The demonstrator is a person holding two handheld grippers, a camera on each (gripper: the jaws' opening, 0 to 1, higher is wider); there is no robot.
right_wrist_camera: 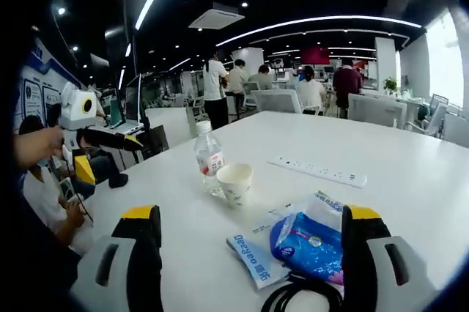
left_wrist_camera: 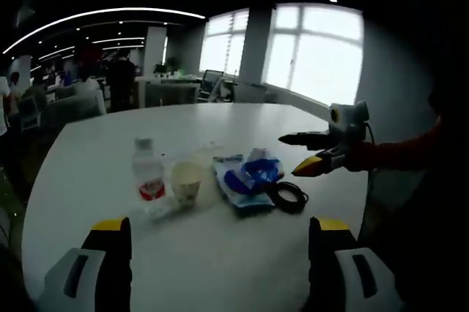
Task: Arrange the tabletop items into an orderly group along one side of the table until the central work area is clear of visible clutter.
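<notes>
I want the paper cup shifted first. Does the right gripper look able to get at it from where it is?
Probably yes. The right gripper is open and the paper cup stands ahead with bare table between; the water bottle stands close beside the cup, so approach from its free side.

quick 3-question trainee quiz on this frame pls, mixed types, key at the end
1. True or false: the paper cup stands upright right beside the water bottle.
2. Multiple choice: in the right gripper view, what lies on the white table beyond the cup?
A. a keyboard
B. a white power strip
C. a laptop
3. Fill in: the black cable coil lies against the ____ packets.

Key
1. True.
2. B.
3. Blue. Both the left gripper and the right gripper are open and hold nothing.
</notes>
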